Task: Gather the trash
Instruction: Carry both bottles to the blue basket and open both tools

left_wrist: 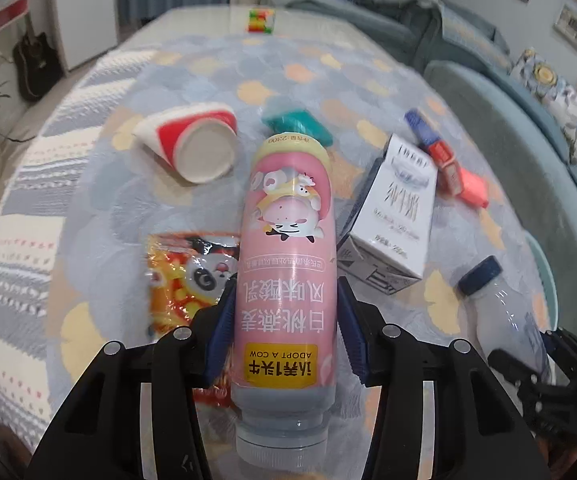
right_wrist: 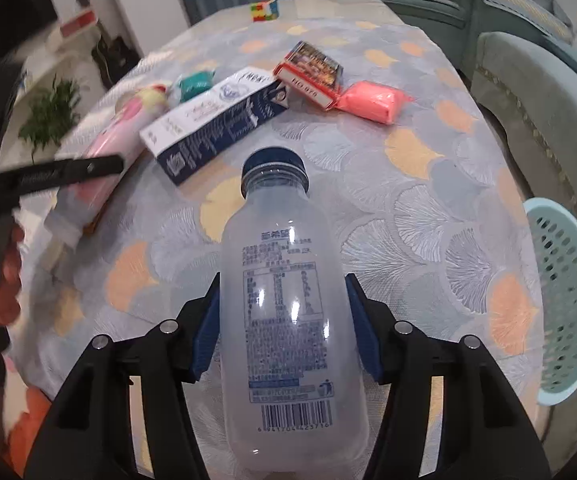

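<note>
My left tongs point steeply downward, blue pads pressed against both sides of the pink bottle they hold. My right tongs tilt down the same way, pads clamped on the frosted bottle. In the right view, my left hand grips its handle at the frame's left edge.

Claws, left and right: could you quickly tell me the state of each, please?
Left claw: closed on the pink yogurt bottle.
Right claw: closed on the cloudy clear bottle with the blue cap.
</note>
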`<state>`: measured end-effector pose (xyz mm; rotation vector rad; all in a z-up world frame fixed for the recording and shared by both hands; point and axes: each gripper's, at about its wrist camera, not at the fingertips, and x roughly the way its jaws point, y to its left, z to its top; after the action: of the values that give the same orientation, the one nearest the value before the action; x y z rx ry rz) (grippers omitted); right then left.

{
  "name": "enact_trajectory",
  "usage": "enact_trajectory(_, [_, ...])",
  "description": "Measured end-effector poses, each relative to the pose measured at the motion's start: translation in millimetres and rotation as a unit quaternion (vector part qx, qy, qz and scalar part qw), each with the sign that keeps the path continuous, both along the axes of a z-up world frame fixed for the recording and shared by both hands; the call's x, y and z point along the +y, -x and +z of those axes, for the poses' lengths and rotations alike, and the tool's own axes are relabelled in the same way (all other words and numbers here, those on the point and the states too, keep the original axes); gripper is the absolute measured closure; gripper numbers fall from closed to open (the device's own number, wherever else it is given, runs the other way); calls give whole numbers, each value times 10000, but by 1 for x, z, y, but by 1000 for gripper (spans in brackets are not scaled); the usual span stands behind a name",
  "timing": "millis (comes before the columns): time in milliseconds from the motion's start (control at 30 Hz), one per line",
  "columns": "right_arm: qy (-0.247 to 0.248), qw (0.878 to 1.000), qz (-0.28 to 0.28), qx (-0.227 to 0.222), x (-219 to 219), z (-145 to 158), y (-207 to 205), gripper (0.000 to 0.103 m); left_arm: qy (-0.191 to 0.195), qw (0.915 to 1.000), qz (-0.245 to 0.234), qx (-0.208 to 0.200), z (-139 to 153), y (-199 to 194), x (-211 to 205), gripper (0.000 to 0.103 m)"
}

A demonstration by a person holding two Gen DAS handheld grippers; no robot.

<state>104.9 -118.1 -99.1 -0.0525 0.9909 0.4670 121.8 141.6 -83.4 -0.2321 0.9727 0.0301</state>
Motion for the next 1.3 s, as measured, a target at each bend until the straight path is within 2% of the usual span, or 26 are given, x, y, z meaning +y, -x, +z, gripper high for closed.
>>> enact_trajectory(200, [-773,9950,-512,-378,-42,36,4,51,135,9964,-229,-809,51,26,-20,57])
enact_trajectory(400, [-979,9846,-1184,-833,-100,66,13,51,436,9874,-835,-1273,97,22,-79,57])
enact_trajectory(533, [-1097,9705,-1852,-1082,-150,75,18,51,493,9801,-1326,-1396,113,10,-135,57])
enact_trajectory(633, [-1062,9531,-2579,-1176,-187,71,23,51,493,9743,-1677,-1420,117,2,-180,57])
enact_trajectory(767, [-1187,9288,-3373,-971,-238,54,27,51,594,9685,-2024,-1323,108,-8,-233,57])
enact_trajectory(933, [-1096,9105,-3935,-642,-274,24,25,51,664,9580,-2596,-1020,75,-28,-300,57])
enact_trajectory(1033, [-1071,9036,-4133,-349,-287,2,20,51,602,9533,-2835,-853,53,-36,-327,57])
enact_trajectory(1167, [-919,8988,-4285,-66,-289,-22,10,50,493,9528,-2952,-509,20,-43,-347,56])
enact_trajectory(1267, [-997,8986,-4274,-34,-289,-29,8,49,533,9538,-2912,-516,8,-42,-341,40])
enact_trajectory(1300, [-1048,8999,-4232,-73,-289,-29,9,49,520,9545,-2884,-550,7,-42,-339,39])
